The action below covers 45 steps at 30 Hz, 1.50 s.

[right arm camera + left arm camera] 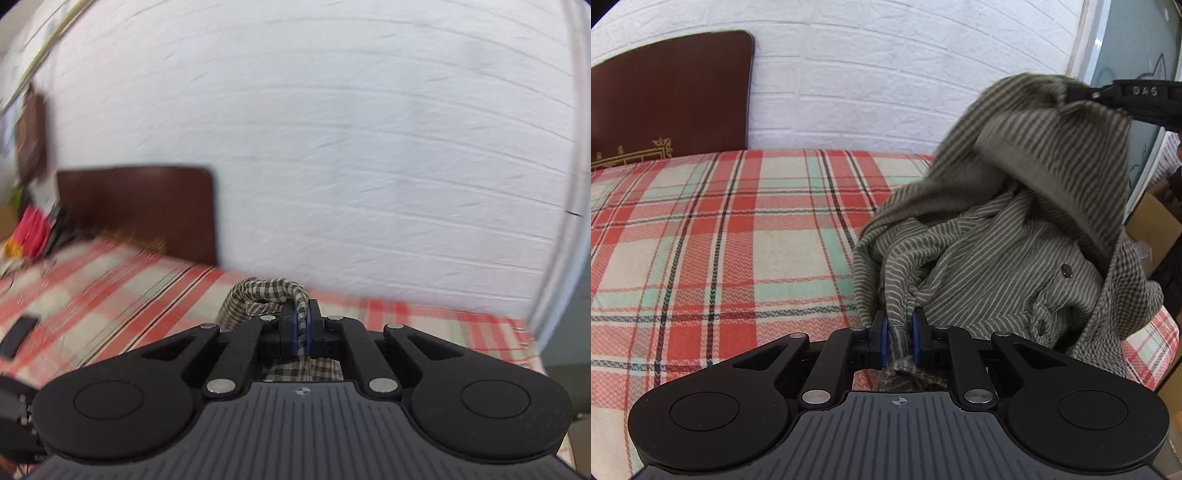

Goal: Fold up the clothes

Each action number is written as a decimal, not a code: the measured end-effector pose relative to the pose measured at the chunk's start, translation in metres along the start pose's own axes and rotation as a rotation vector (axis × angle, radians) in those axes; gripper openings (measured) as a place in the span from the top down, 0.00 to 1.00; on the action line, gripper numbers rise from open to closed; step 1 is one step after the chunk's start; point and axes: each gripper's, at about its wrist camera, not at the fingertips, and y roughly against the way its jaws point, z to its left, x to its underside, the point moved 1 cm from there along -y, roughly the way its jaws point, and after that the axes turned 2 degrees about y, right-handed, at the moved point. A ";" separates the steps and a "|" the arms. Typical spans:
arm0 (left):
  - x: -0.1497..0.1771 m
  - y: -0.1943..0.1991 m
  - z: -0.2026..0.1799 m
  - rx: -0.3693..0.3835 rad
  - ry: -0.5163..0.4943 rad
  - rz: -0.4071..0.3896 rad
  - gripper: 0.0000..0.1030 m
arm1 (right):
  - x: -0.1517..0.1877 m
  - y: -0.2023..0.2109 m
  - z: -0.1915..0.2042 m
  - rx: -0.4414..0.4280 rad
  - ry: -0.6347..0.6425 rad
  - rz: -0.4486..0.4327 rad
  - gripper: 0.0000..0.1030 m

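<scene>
Closest to the left wrist camera, the left gripper (897,334) has its fingers (880,332) clamped on a bunched fold of the shirt (1004,236), a grey-green garment with fine stripes. From that pinch the shirt spreads away over the bed (720,236), whose cover is a red, cream and mint plaid. Most of the cloth lies heaped on the bed to the right of the left gripper, with a button (1066,272) showing on the front placket. An upper part of the shirt is lifted clear of the bed and hangs from the right gripper (1086,92), which reaches in from the right edge of that view, above the heap. In the right wrist view, which is blurred, the right gripper (303,326) has its fingers (314,325) together on a twisted strip of the shirt (266,295); seen this close the weave reads as a small check. Beyond the shirt, at the far edge of the bed, a dark brown headboard (668,96) stands against a white brick-pattern wall (886,74). A cardboard box (1152,225) sits off the bed, right of the heap.
</scene>
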 end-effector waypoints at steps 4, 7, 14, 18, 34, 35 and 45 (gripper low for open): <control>-0.001 -0.003 -0.003 0.009 -0.013 0.005 0.92 | 0.012 0.011 -0.052 0.099 -0.123 -0.003 0.95; -0.003 -0.006 -0.006 0.018 -0.023 0.009 0.91 | 0.040 0.013 -0.090 0.163 -0.240 0.038 0.95; -0.003 -0.012 -0.018 0.032 -0.063 0.024 0.90 | 0.136 -0.011 -0.149 0.185 -0.539 0.231 0.95; -0.007 -0.003 -0.023 0.025 -0.104 0.012 0.72 | 0.176 -0.030 -0.152 0.136 -0.663 0.317 0.94; -0.096 -0.061 -0.072 0.087 -0.391 0.024 0.35 | 0.129 0.017 -0.122 0.196 -0.520 0.160 0.42; -0.095 -0.070 -0.077 0.089 -0.420 0.043 0.35 | 0.126 0.021 -0.119 0.194 -0.497 0.151 0.42; -0.092 -0.122 -0.102 0.067 -0.536 0.161 0.80 | 0.114 0.019 -0.100 0.102 -0.460 0.143 0.42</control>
